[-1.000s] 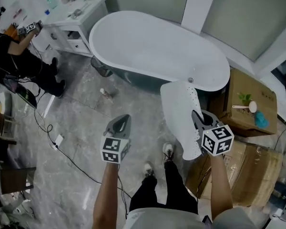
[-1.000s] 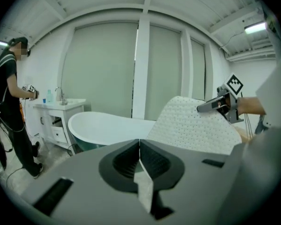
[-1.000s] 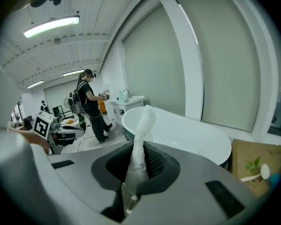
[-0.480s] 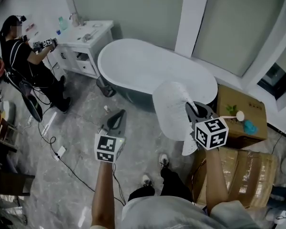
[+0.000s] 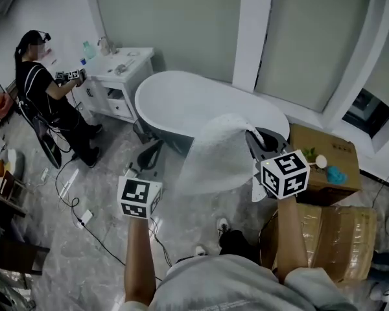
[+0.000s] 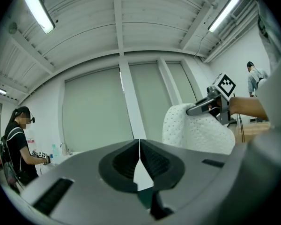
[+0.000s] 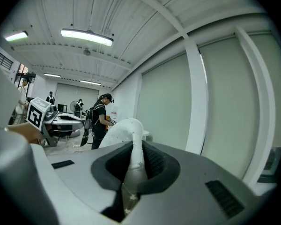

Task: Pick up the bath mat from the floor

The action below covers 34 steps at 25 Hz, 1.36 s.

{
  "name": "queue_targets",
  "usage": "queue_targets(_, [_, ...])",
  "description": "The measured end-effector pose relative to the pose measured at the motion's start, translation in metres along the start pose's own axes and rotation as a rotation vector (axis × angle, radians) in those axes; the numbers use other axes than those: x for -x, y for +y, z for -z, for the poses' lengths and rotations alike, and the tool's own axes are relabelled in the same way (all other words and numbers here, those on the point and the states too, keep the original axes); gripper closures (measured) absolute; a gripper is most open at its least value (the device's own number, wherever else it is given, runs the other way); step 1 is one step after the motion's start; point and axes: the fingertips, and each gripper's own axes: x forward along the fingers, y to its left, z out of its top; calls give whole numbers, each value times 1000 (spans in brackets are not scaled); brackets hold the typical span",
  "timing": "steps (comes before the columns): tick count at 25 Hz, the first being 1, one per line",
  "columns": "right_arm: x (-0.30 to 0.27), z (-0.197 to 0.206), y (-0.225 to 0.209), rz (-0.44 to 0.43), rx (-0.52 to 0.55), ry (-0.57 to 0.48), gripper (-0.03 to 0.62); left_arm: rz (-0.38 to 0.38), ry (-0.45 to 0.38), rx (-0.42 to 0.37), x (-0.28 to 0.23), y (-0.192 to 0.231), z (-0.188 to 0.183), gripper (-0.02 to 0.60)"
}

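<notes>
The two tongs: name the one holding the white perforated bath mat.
The right tongs: they are shut on the white perforated bath mat, while the left tongs are shut on nothing.

Both lifted higher - right gripper (image 5: 258, 138) & left gripper (image 5: 150, 153). Bath mat (image 5: 217, 155), earlier draped narrow alongside the right fingers, now spreads wide to their left - its far edge nearer the left fingers.
</notes>
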Motion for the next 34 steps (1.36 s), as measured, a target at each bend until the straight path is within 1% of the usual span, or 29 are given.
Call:
queue_targets(2, [4, -12, 5, -13, 14, -23, 559, 3, -15, -23, 3, -2, -12, 562])
queue_targets(5, [10, -22, 9, -20, 26, -44, 559, -4, -42, -28, 8, -6, -28, 562])
queue_targets(9, [18, -28, 16, -31, 39, -56, 559, -11, -62, -40, 19, -12, -35, 561])
queue_targets(13, [20, -24, 24, -38, 57, -51, 559, -21, -61, -54, 25, -12, -33, 562])
queue_targets(19, [19, -15, 32, -41, 67, -34, 559, -21, -56, -50, 29, -10, -26, 561])
queue_targets(34, [12, -5, 39, -58, 78, -9, 559, 19, -36, -28, 21, -11, -10, 561])
